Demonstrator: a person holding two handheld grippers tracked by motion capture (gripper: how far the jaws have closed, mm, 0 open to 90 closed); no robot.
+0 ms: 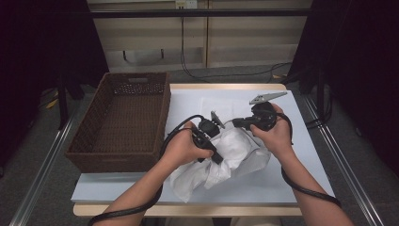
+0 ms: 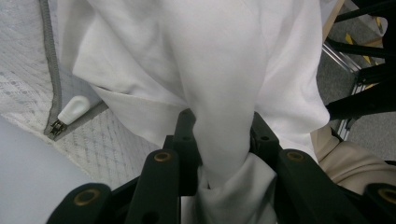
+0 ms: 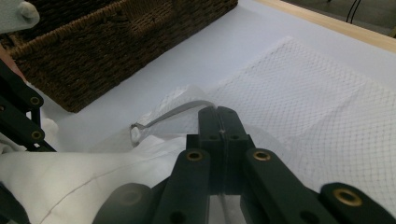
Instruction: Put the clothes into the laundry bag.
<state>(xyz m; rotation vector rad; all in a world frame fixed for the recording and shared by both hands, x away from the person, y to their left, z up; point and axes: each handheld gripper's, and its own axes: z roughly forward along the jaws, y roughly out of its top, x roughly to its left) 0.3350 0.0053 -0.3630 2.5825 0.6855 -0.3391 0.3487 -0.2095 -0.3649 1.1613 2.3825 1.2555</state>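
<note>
White garment (image 1: 221, 157) sits bunched at the near middle of the table (image 1: 291, 155), partly stuffed into a mesh laundry bag (image 3: 303, 107) with a grey zipper (image 2: 51, 60).

My left gripper (image 1: 209, 149) has its jaws clamped on a thick fold of the garment; in the left gripper view the cloth runs right between them and bulges out on both sides. My right gripper (image 1: 237, 123) has its jaws pressed fully together; in the right gripper view a thin edge, mesh I think, seems pinched in the seam, but I can't tell for sure, it may be holding nothing.

Risks, as I judge them:
- Right pinch is thin or empty, so the bag mouth could slip out when I pull, and the garment won't go in.
- Left hold takes a fat wad, so pushing may drag the whole bag along the table instead of feeding cloth inside.
- Zipper pull (image 2: 70, 112) lies just beside the garment; cloth could snag on it or get caught in the teeth.
- Loose garment end hangs near the front table edge (image 1: 188, 209); a tug that way could slide it off.
- Brown wicker basket (image 1: 127, 117) stands just left of my left hand (image 1: 181, 148); a wide swing could bump it.
</note>
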